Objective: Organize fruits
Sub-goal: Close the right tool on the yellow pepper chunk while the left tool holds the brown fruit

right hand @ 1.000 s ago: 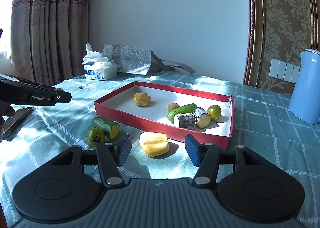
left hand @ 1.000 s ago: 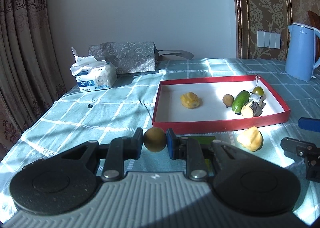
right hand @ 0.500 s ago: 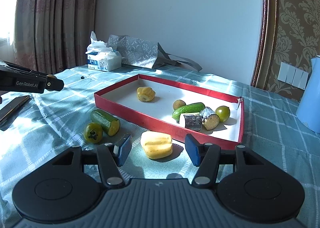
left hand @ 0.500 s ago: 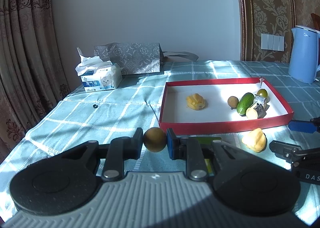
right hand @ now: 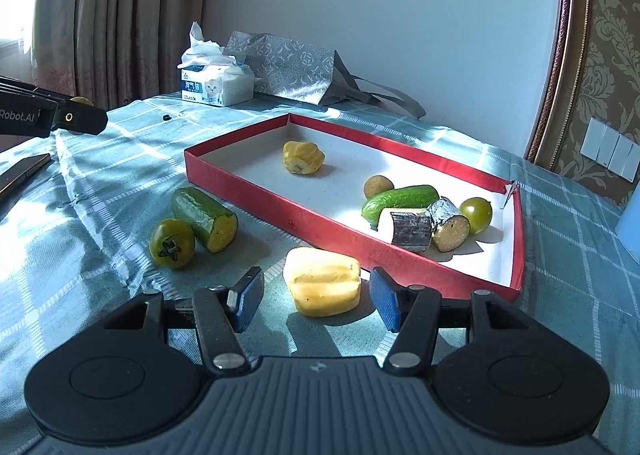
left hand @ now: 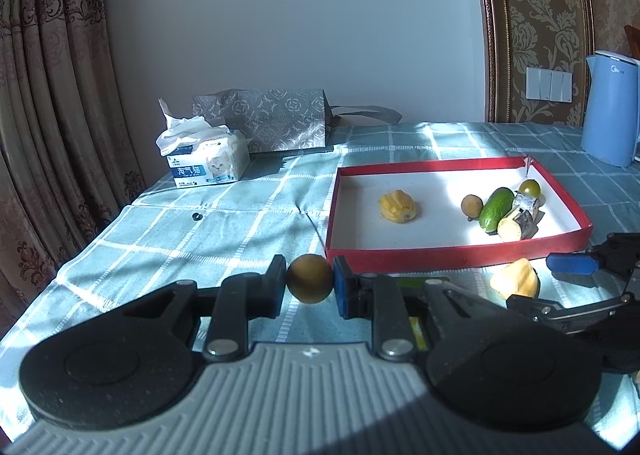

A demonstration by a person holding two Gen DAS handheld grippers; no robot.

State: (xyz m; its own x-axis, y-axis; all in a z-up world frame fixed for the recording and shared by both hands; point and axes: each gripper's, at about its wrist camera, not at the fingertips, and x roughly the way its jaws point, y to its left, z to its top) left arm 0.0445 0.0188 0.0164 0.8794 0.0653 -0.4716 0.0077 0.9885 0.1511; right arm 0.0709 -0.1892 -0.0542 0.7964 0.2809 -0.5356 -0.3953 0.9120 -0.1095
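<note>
Left tongs (left hand: pixel 310 284): angled downward, clamped on a round brown fruit (left hand: pixel 310 283), held off the worktop (left hand: pixel 208 223) short of the red tray (left hand: pixel 440 258). Right tongs (right hand: pixel 316 297): angled downward, partly open, pads flanking but clear of a pale yellow ridged fruit (right hand: pixel 323 281) lying beside the tray's near wall.

Black right claw (right hand: pixel 316 297), blue ribbed pads (right hand: pixel 249 297), silver screws.

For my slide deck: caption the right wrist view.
Open right gripper straddles a yellow fruit piece beside the red tray.
</note>
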